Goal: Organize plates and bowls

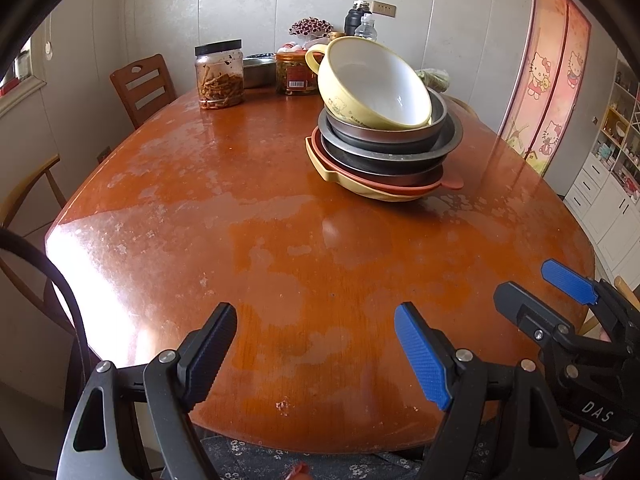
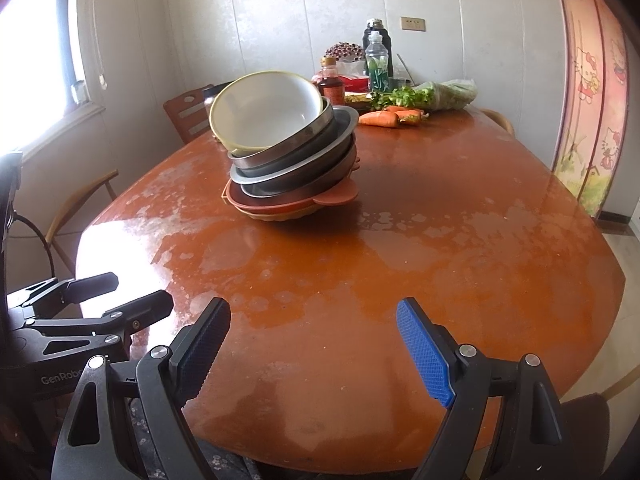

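Nearest of all, the left gripper [image 1: 316, 354] is hovering over the near edge of the worn, glossy reddish-brown wooden table [image 1: 280, 264], its black-and-blue padded fingers standing well apart with nothing between them; the bases of both fingers are running off the bottom of the left wrist view. Just to its right, the right gripper [image 2: 314, 354] is hanging over the same edge, its jaws likewise spread wide and empty, and in the left wrist view only part of it is showing at the right border. Below the table edge a strip of dark floral fabric [image 1: 248, 456] is peeking out, too cut off to identify. Farther in, well apart from both grippers, the tilted stack of bowls and plates [image 1: 384, 148] is sitting on the table: a pale yellow plate at the bottom, an orange-red plate with a tab handle above it, several grey metal dishes whose count is hard to make out, and a cream-yellow handled bowl with a white inside [image 1: 372, 84] leaning on top. Beyond the stack, a clear plastic jar with a black lid [image 1: 219, 76] is standing, while a second jar is partly hiding behind the bowl. At the far end, orange carrots [image 2: 384, 117], bagged greens and bottles are crowding together, blurring into one another.
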A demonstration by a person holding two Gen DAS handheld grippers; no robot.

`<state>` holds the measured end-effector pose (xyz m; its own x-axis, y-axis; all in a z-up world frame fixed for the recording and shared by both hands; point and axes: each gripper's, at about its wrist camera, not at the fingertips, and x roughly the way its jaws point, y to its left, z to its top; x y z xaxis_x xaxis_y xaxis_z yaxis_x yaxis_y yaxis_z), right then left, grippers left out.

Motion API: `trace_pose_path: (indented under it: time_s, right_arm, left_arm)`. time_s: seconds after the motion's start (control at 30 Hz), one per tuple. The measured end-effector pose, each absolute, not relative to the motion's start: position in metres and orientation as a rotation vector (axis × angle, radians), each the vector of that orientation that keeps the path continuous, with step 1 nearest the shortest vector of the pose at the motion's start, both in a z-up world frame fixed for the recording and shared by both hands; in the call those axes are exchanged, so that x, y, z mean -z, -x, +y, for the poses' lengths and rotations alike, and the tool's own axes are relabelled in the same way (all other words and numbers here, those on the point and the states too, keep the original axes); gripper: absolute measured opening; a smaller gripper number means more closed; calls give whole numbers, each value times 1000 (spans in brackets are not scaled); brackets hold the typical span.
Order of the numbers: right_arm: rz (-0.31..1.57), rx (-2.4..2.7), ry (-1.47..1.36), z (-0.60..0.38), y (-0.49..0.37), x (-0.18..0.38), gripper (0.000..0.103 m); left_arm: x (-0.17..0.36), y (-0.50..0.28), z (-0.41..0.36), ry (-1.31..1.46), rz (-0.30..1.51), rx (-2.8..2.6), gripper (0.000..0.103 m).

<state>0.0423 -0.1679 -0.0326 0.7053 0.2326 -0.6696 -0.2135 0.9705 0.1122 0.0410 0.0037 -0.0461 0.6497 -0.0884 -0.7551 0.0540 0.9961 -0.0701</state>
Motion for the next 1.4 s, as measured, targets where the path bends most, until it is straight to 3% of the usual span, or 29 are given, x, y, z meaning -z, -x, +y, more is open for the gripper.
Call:
trace_pose_path:
  time_s: [1.4]
  right_arm:
    - [755,-231,-9,-172,-48,38,86]
  left_arm:
    - [50,-44,10,61,863,61,81]
